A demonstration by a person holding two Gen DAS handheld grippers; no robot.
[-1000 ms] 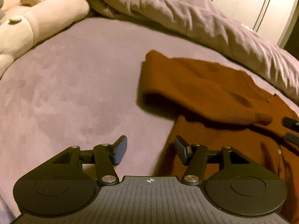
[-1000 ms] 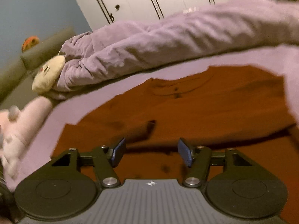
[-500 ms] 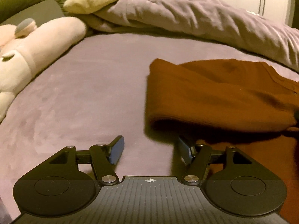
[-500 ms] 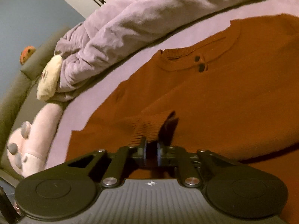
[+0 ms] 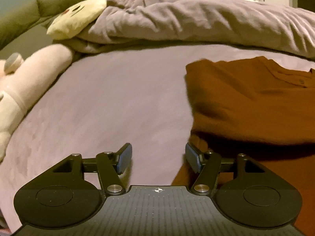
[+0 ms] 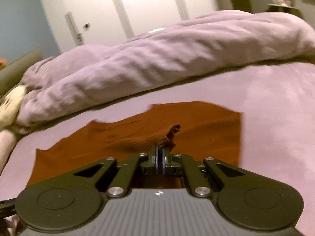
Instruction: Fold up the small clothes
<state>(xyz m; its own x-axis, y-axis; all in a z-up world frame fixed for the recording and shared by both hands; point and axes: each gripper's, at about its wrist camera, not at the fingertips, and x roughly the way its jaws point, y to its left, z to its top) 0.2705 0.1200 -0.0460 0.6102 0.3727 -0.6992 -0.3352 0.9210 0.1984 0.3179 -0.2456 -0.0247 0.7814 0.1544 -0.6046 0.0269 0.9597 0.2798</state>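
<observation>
Since a second ago, the ribbed cuff has been pinched and lifted. The left gripper (image 5: pixel 158 157), jaws wide and empty, is held beside the rust sweater (image 5: pixel 246 102) on the bed (image 5: pixel 118 98). The right gripper (image 6: pixel 159 162), jaws closed on the cuff (image 6: pixel 167 137), could lose that thin hold.

1. Rust-brown knit sweater (image 5: pixel 246 102) lies on mauve bedsheet (image 5: pixel 118 102), right of left gripper (image 5: pixel 158 158).
2. Crumpled lilac duvet (image 5: pixel 196 23) behind sweater.
3. Pale pink plush toy (image 5: pixel 33 74) at sheet's far left; cream plush cushion (image 5: pixel 76 17) behind it, touching duvet.
</observation>
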